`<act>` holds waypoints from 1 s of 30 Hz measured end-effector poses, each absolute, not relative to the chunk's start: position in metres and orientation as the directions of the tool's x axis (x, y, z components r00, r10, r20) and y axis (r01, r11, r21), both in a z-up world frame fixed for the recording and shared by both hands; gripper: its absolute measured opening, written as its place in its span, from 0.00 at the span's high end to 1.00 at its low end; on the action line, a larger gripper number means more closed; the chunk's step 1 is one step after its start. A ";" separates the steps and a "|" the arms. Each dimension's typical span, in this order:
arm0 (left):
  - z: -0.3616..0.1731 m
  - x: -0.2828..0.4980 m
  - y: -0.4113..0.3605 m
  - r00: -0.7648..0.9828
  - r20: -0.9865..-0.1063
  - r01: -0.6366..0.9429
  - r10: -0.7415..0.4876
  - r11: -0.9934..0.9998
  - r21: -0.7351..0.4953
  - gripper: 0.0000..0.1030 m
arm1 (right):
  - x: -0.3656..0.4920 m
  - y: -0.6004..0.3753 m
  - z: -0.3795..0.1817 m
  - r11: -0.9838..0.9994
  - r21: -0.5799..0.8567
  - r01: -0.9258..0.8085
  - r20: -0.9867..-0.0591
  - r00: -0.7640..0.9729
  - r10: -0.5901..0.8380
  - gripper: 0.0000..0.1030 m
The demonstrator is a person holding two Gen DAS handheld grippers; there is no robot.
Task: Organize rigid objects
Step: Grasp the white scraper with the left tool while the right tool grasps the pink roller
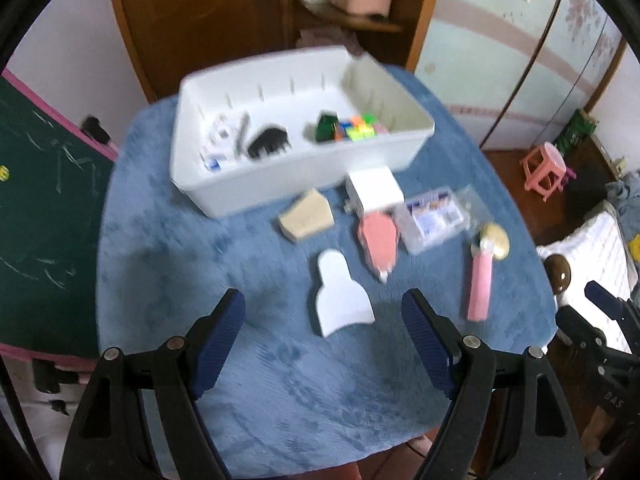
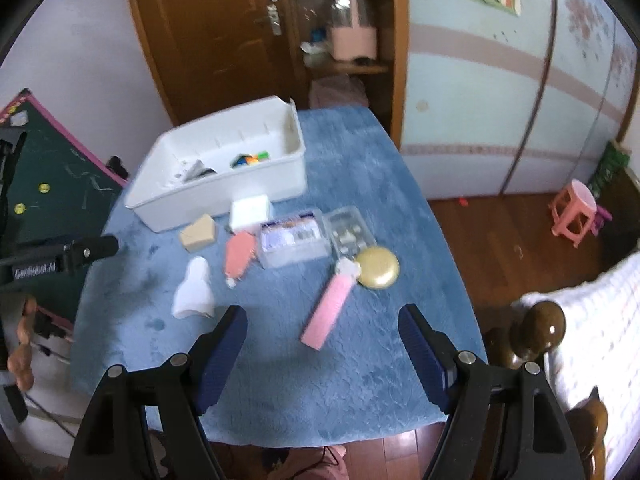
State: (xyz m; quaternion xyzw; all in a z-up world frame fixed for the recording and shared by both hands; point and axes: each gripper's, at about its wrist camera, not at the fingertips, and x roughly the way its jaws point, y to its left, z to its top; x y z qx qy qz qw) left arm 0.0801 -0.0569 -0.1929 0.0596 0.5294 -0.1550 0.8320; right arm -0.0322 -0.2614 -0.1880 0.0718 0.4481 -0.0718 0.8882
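Observation:
A white bin [image 1: 280, 184] [image 2: 224, 200] stands at the far side of a blue cloth-covered table [image 1: 240, 380] [image 2: 360, 380]. It holds a black comb-like piece [image 1: 268, 142] and a coloured cube [image 1: 356, 128]. In front of it lie a beige wedge [image 1: 306, 220] [image 2: 198, 232], a white block [image 1: 374, 188] [image 2: 250, 208], a white bottle shape [image 1: 340, 300] [image 2: 194, 292], a salmon-pink piece [image 1: 378, 244] [image 2: 239, 257], a clear case [image 1: 434, 216] [image 2: 292, 240], a pink bar [image 1: 480, 284] [image 2: 330, 308] and a gold disc [image 1: 496, 240] [image 2: 378, 268]. My left gripper [image 1: 324, 312] hangs open over the bottle shape. My right gripper [image 2: 322, 328] is open over the pink bar's near end.
A green chalkboard [image 1: 44, 216] [image 2: 48, 208] leans at the table's left. A wooden door [image 2: 208, 40] and shelf [image 2: 344, 68] stand behind. A pink stool [image 2: 574, 212] sits on the wood floor at right. A dark bedpost knob [image 2: 544, 328] and white bedding [image 2: 600, 340] lie close on the right.

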 end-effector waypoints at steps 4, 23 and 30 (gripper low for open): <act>-0.231 0.088 -0.068 0.300 -0.937 0.291 -0.178 0.953 -0.087 0.20 | -0.022 -0.266 -0.213 0.966 0.099 0.238 -0.829 0.556 -0.052 0.24; -0.306 0.106 -0.081 0.208 -0.975 0.083 -0.083 0.994 -0.067 0.20 | 0.029 -0.273 -0.291 0.927 0.088 0.365 -0.910 0.409 -0.074 0.31; -0.317 0.105 -0.084 0.199 -0.978 0.091 -0.065 0.995 -0.048 0.20 | 0.037 -0.269 -0.304 0.931 0.078 0.357 -0.928 0.367 -0.063 0.43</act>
